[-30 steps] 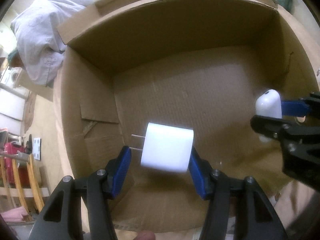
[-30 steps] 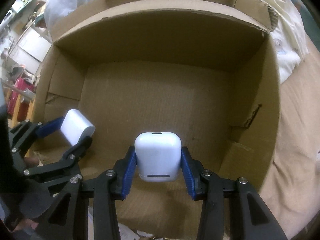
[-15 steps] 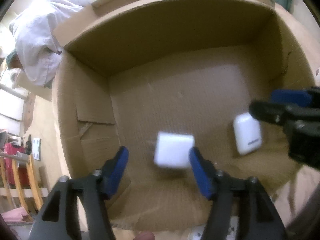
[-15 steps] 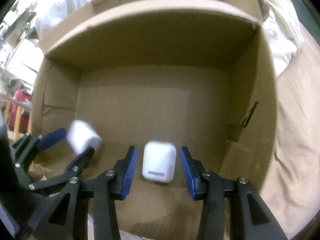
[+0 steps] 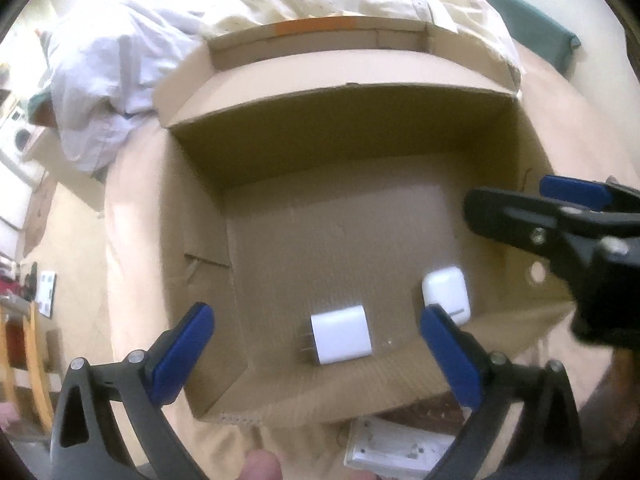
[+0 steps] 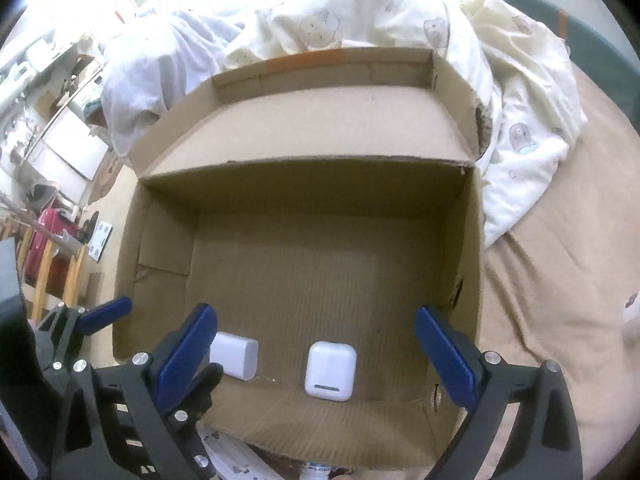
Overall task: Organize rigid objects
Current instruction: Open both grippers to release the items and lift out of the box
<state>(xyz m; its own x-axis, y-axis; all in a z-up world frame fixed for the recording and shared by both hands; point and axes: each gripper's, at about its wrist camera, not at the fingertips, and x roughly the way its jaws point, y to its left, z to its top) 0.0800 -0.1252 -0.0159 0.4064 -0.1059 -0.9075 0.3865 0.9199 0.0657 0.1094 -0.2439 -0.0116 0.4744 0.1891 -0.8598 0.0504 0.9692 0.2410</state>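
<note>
A white plug charger (image 5: 341, 335) (image 6: 234, 355) lies on the floor of an open cardboard box (image 5: 360, 136) (image 6: 304, 188), near its front wall. Beside it to the right lies a white earbud case (image 5: 446, 295) (image 6: 330, 370). My left gripper (image 5: 320, 354) hangs above the charger, jaws opening wide, nothing between the pads. My right gripper (image 6: 316, 350) hovers over the earbud case, jaws also opening wide and not touching it. Each gripper shows in the other's view: the right gripper (image 5: 536, 204) at the right edge, the left gripper (image 6: 160, 320) at lower left.
The box sits on a tan bedsheet (image 6: 560, 280). White and cream bedding (image 6: 360, 16) is heaped behind it. A white flat device (image 5: 396, 452) lies in front of the box. Furniture and a red object (image 6: 38, 236) stand on the floor at left.
Both grippers let go: the charger and the earbud case dropped from the pads onto the box floor. Both sets of jaws spread wide and both grippers rose, so more of the box shows.
</note>
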